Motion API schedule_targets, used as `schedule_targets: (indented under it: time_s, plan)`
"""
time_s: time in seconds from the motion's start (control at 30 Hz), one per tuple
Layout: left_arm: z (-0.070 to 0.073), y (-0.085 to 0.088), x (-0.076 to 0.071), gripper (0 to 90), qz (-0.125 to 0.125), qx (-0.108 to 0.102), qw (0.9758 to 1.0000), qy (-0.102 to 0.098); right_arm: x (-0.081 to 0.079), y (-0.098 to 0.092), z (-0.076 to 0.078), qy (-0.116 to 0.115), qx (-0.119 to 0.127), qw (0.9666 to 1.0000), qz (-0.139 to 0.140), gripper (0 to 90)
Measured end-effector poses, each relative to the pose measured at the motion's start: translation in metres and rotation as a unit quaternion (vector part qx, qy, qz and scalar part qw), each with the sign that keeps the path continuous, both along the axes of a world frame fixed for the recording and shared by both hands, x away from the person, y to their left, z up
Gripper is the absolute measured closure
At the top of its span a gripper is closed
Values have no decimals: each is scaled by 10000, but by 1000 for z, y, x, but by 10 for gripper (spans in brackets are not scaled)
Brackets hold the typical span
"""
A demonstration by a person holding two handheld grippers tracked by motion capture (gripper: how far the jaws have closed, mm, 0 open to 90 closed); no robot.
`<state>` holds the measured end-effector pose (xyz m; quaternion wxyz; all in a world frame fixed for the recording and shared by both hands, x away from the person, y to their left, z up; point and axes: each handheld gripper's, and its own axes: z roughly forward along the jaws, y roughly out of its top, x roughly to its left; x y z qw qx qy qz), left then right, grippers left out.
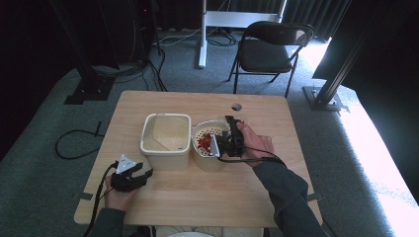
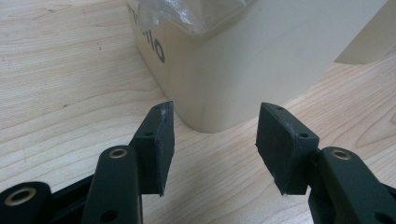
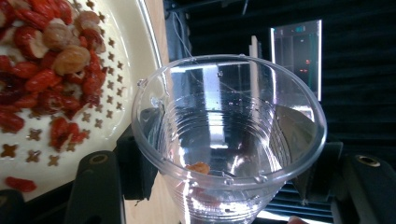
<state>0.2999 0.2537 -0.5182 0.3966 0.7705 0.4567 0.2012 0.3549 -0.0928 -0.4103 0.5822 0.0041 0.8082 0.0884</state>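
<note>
Dark print on cream bin [image 2: 243,65] wall, cut off; not readable

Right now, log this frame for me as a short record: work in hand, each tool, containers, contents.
work: dried fruit tipped from a cup into a strainer bowl
right tool: shut on clear plastic cup, held on its side over the white perforated strainer bowl
cup contents: one small piece left inside
strainer contents: red berries and brown dried fruit
left tool: open, holds nothing, faces a corner of the cream rectangular bin
surface: light wooden table
</note>
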Motion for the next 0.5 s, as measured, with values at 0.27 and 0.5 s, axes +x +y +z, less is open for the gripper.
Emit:
schedule_targets:
  time_s: [0.27,0.5]
  plan:
    - [0,0,-1,478,6,-14,10000,-7,5,-10,8,404,732,9965,-27,354]
    - [0,1,-1,478,11,-3,10000,-22,9,-19,17,578,1264,9903,-93,354]
